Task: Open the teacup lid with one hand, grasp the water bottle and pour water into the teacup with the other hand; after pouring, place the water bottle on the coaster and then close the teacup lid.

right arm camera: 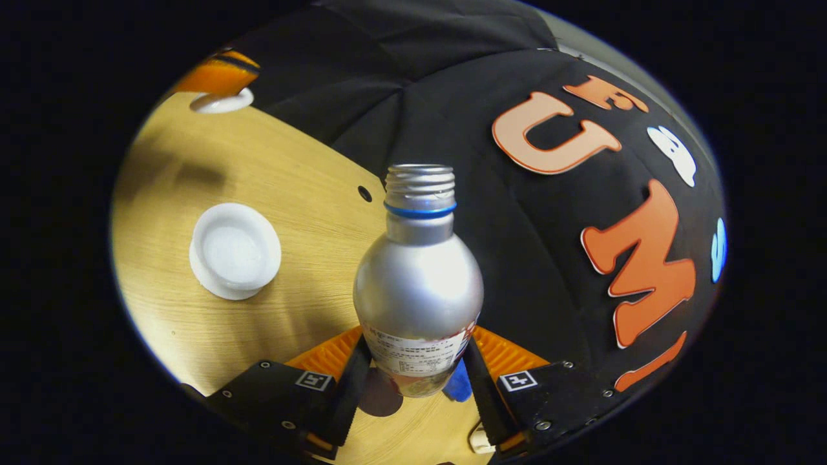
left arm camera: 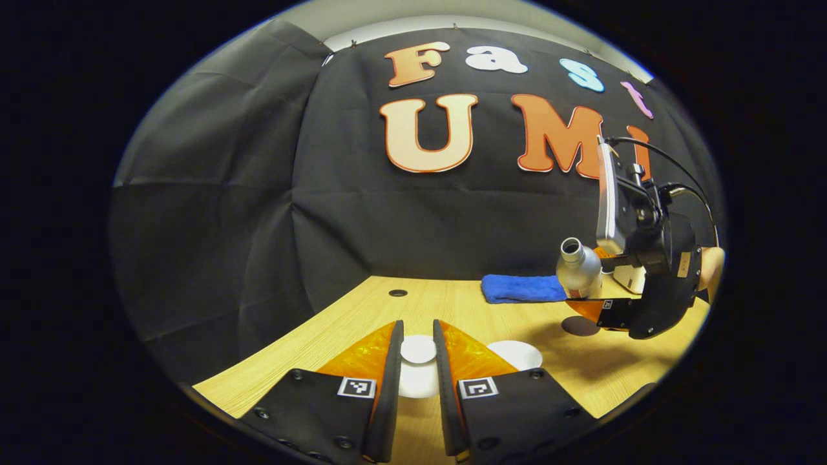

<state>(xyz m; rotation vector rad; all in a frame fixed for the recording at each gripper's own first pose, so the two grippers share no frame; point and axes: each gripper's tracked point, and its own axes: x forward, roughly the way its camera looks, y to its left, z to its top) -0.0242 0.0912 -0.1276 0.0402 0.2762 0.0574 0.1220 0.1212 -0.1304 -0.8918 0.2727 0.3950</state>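
Both grippers look the same: the left gripper (left arm camera: 418, 361) has matte black finger bodies dotted with dark screws, ribbed translucent orange panels and a small square black-and-white marker tag on each finger. The right gripper (right arm camera: 413, 381) repeats that, tags at 7 and 5 o'clock. Seen in the left gripper view at 3 o'clock, it carries a silver slab-shaped block with black cables (left arm camera: 672, 168) looping off the top.

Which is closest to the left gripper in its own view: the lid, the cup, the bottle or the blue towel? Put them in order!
1. Lid: between the left gripper fingers.
2. Cup: just right of the fingers, on the table.
3. Bottle: farther right, lifted and tilted in the right gripper.
4. Blue towel: at the table's back edge.
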